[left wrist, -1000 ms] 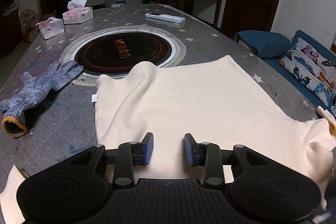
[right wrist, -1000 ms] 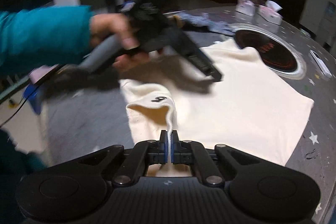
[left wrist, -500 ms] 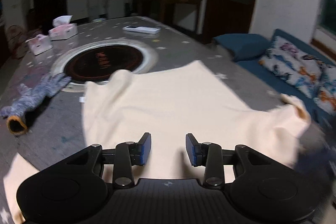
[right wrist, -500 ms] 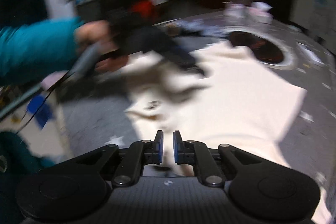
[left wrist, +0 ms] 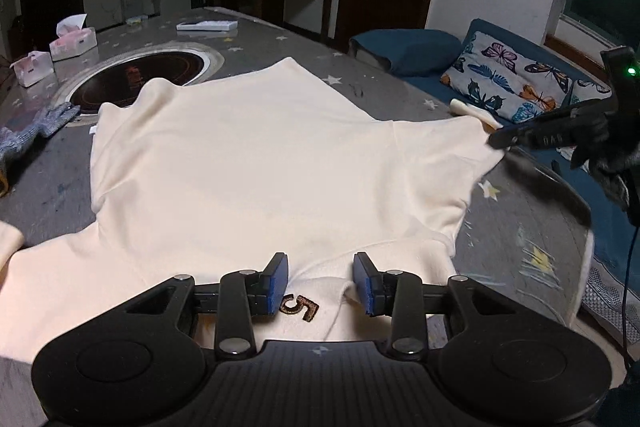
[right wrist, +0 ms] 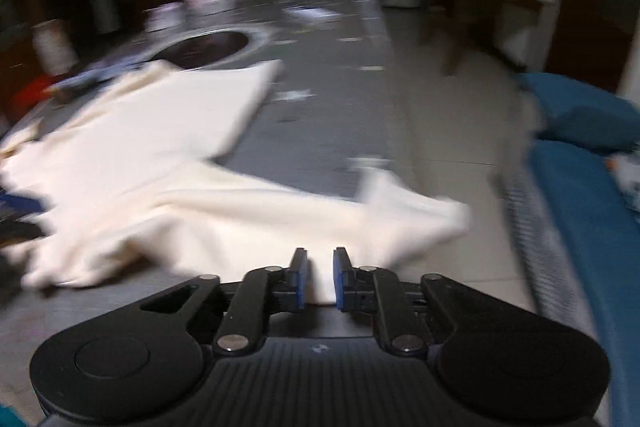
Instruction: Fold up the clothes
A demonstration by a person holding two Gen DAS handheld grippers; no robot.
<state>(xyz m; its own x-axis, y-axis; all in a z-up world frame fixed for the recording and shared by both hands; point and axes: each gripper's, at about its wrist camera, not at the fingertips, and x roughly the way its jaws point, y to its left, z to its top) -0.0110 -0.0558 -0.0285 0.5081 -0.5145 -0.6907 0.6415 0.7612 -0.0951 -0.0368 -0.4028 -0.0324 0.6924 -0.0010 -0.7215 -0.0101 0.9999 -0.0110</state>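
Right hand-held gripper (right wrist: 319,277) let go of the sleeve since 1 s ago, jaws now slightly apart, empty; left hand-held gripper (left wrist: 320,283) wide open, empty, over cream shirt (left wrist: 256,163) spread on table (left wrist: 360,83). Risk: sleeve hanging past table edge may slip off

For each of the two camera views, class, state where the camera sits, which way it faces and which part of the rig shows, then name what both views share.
Left wrist: sits on the left gripper, facing across the cream shirt toward the round cooktop; its open fingers and the right gripper at the sleeve show.
Right wrist: sits on the right gripper, facing along the table, blurred; its slightly parted fingers show.
Shared: shirt, cooktop, table, blue sofa.
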